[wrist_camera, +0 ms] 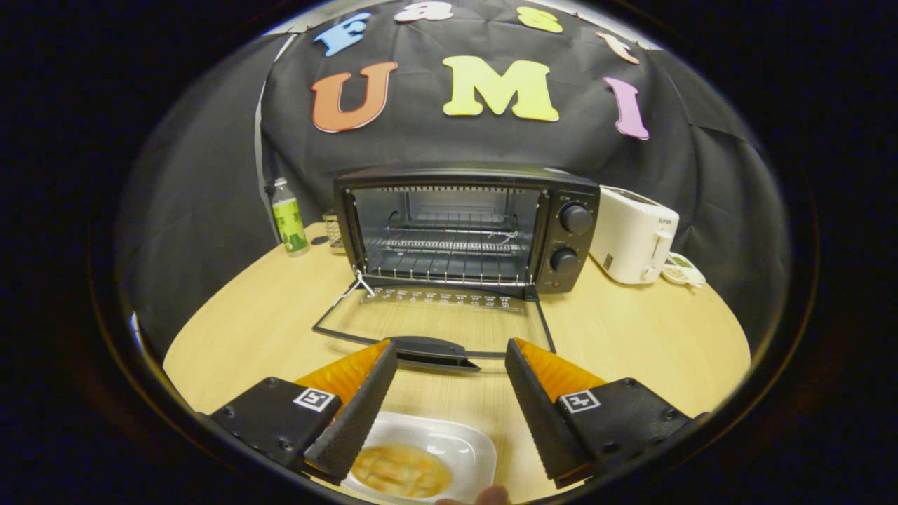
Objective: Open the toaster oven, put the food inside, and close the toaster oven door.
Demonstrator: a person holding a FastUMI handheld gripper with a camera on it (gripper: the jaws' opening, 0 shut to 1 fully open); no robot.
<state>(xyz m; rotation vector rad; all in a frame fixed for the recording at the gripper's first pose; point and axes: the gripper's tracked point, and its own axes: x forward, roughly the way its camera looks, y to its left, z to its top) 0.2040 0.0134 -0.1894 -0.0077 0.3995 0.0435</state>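
**Toaster oven open, food plate low between your spread jaws**

In the gripper view, your gripper (449, 379) sits at the bottom centre of the frame with its jaws released and spread wide, pressing on nothing. The left finger (354, 414) and the right finger (537, 414) each show a dark ribbed pad with orange behind it and a square marker on the black body.

Low in the frame, between the fingers and closer to the left one, a white plate (463, 449) rests on the wooden surface (631, 330). The left finger covers the plate's left edge. On the plate lies the food (400, 471), a pale orange-yellow piece whose exact kind you cannot make out here. A fingertip (491, 496) shows at the very bottom edge, just beside the plate.

Just beyond the fingertips, in the middle of the frame, the toaster oven door (435, 319) hangs fully open, lying flat toward you on the surface, its dark handle (431, 348) nearest the jaws. Behind it stands the black toaster oven (466, 228), centre frame, its cavity open with a wire rack (449, 247) inside and two knobs (572, 238) down its right side.

Right of the oven, a white toaster (635, 235) stands close beside it, with a small dish (684, 270) at its far side. Left of the oven, toward the middle left of the frame, a bottle with a green label (289, 224) stands upright near the black cloth wall.
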